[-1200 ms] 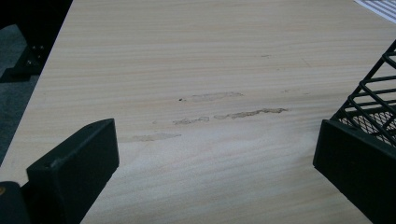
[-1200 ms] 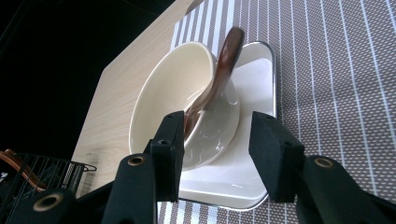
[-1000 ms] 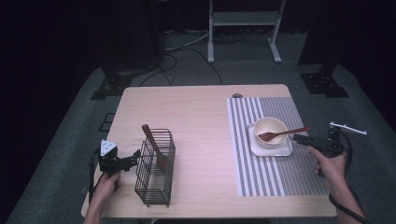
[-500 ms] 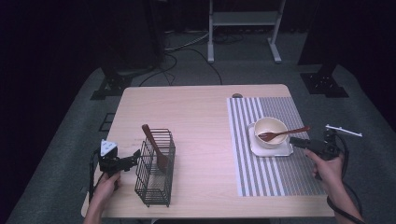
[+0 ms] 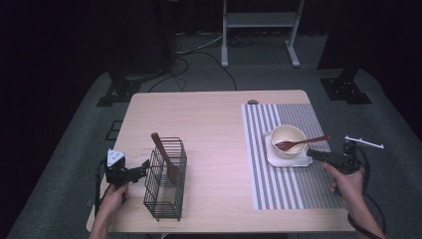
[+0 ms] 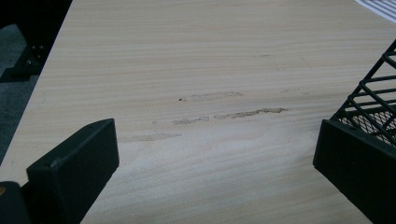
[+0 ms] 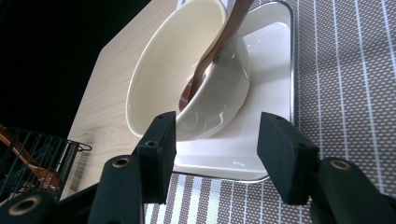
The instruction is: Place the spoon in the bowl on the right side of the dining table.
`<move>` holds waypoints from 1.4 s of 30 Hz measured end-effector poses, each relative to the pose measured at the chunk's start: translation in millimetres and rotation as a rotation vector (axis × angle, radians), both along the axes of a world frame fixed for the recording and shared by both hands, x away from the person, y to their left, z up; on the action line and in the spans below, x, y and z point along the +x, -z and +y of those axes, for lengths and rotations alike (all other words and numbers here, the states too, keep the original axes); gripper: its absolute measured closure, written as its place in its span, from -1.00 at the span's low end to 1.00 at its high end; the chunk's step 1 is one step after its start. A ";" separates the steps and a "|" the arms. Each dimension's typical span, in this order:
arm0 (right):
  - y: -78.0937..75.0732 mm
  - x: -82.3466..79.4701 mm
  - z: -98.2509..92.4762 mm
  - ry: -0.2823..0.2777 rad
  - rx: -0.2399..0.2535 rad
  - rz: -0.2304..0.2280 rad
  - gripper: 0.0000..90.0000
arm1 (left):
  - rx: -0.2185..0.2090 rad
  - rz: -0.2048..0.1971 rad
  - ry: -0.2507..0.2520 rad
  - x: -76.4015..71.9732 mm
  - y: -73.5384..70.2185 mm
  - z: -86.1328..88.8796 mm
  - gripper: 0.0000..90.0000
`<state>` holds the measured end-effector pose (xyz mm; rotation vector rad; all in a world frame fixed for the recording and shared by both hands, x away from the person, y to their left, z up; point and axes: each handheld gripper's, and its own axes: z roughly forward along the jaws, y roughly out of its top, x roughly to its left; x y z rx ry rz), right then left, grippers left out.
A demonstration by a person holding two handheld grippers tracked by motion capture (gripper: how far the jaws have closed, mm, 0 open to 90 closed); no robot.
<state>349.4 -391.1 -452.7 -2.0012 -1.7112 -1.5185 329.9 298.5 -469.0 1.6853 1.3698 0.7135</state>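
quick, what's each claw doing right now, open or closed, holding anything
Left claw: open, holding nothing, beside the wire basket.
Right claw: open, jaws just been opening, holding nothing, facing the bowl.

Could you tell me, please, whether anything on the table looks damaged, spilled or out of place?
Only small things: the wooden tabletop has pale scuffed patches by the black wire basket. Nothing is spilled; the cream bowl sits on its square plate, the wooden spoon resting in it.

hidden: spoon handle cut by top edge | basket (mostly) offscreen
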 end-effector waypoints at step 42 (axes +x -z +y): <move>12.4 -22.4 29.4 -0.088 -0.085 -0.015 -0.17 | -0.001 0.000 0.000 0.1 0.0 -0.2 -1.00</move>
